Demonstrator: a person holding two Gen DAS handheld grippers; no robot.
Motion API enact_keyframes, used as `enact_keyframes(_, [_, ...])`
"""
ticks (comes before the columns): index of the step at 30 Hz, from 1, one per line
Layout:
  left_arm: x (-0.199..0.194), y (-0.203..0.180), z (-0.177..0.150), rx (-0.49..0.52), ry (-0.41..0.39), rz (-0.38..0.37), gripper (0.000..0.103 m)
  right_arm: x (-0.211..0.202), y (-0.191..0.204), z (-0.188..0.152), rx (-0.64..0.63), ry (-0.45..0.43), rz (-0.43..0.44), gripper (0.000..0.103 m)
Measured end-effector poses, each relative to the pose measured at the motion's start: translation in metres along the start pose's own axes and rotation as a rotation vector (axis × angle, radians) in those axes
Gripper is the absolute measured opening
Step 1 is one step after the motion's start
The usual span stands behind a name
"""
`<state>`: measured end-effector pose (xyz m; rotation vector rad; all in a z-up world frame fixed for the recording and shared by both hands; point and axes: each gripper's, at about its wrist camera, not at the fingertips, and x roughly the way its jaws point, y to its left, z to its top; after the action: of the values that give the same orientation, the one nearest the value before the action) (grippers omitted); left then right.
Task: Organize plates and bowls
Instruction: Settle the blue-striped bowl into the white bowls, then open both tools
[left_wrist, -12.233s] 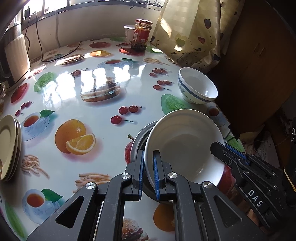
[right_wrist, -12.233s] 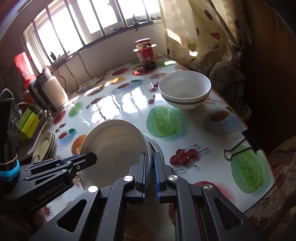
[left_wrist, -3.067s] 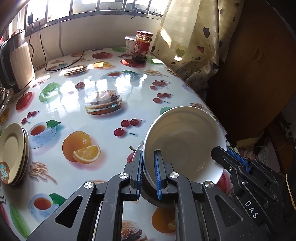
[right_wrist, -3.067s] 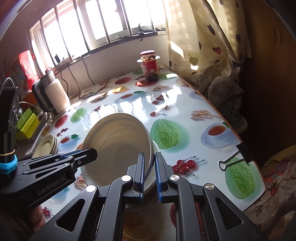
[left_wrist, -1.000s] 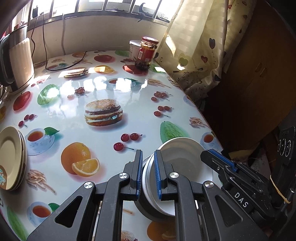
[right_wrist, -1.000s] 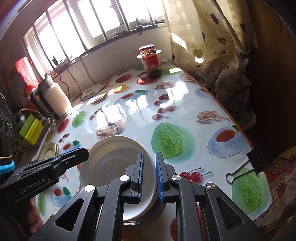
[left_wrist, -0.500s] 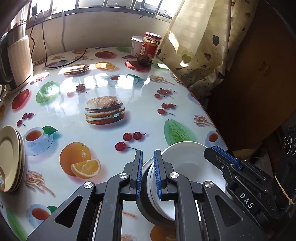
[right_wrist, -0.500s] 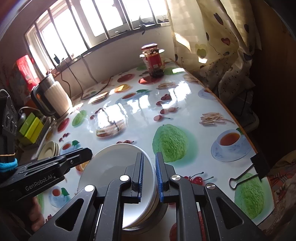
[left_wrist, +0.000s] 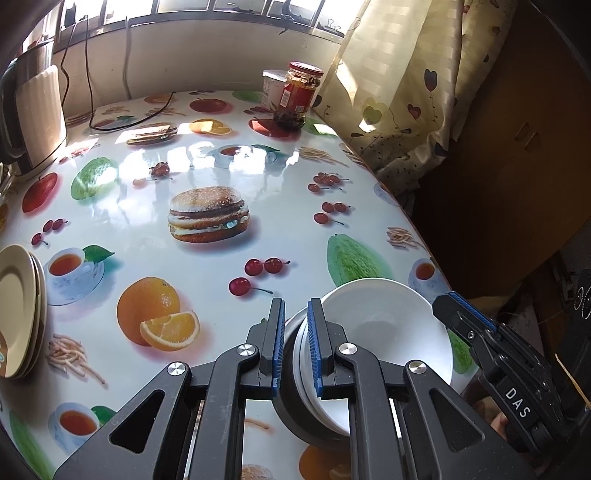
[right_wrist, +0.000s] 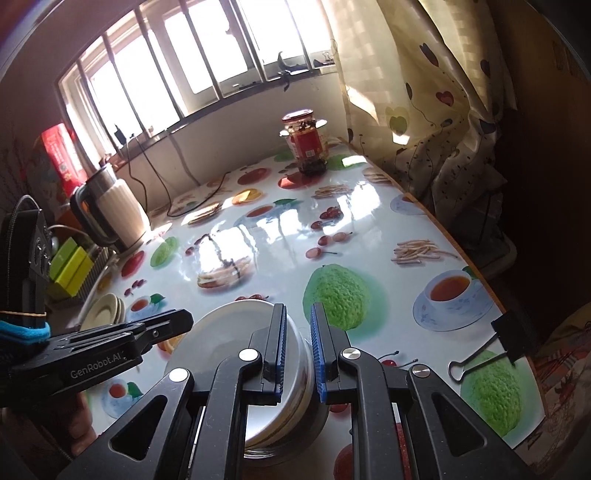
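Bowl stack (left_wrist: 373, 332) lowered; both tongs clamp its rim; plates (left_wrist: 18, 310), jar (left_wrist: 299, 96) well apart.

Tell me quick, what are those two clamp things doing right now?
Left gripper: closed on the left rim of the white ceramic bowl.
Right gripper: closed on the same bowl's right rim.

L tongs (left_wrist: 296, 345) clamped, R tongs (right_wrist: 297, 349) clamped

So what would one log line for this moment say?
left claw: shut on bowl stack rim | right claw: shut on opposite rim | stack: at table near edge | plates: stacked far left
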<state>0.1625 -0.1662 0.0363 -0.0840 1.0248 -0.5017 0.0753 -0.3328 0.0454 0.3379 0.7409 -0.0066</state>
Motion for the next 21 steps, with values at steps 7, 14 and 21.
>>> enact_keyframes(7, [0.002,-0.005,-0.003,0.013,0.013,-0.004,0.013,-0.007,-0.006,-0.019,0.009,-0.018,0.016,0.014])
enact_keyframes(14, [0.001,-0.003,-0.003,0.012,0.012,-0.004,0.013,-0.014,-0.006,-0.019,0.016,-0.046,0.029,0.014])
enact_keyframes(21, [-0.006,-0.004,-0.006,0.039,-0.018,0.017,0.013,-0.014,-0.006,-0.021,0.018,-0.031,0.016,0.014])
